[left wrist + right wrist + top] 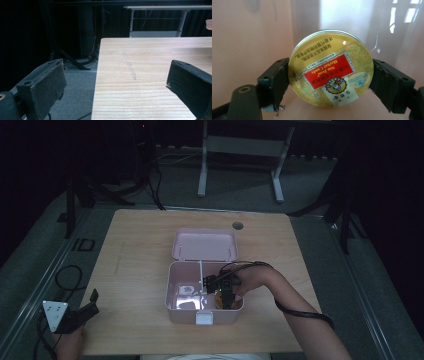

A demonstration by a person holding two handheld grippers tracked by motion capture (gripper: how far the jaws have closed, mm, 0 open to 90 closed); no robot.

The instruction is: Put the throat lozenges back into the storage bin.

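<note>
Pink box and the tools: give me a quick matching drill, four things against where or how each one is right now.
Things:
1. candy tin
2. lid
3. left tool
4. right tool

States:
A. open, over the table's near left edge
B. lying open behind the pink box
C. shut on the tin, inside the box
D. round, gold with a red label, between two black jaws

Pairs: 1-D, 2-B, 3-A, 4-C

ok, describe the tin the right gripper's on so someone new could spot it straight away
On the wooden table stands an open pink box with its lid tipped back. Its front right compartment holds the tin, gripped between the right gripper and its black fingers. It is round and gold-yellow with a red label reading Herbal Candy, unlike the pale item in the left compartment.
</note>
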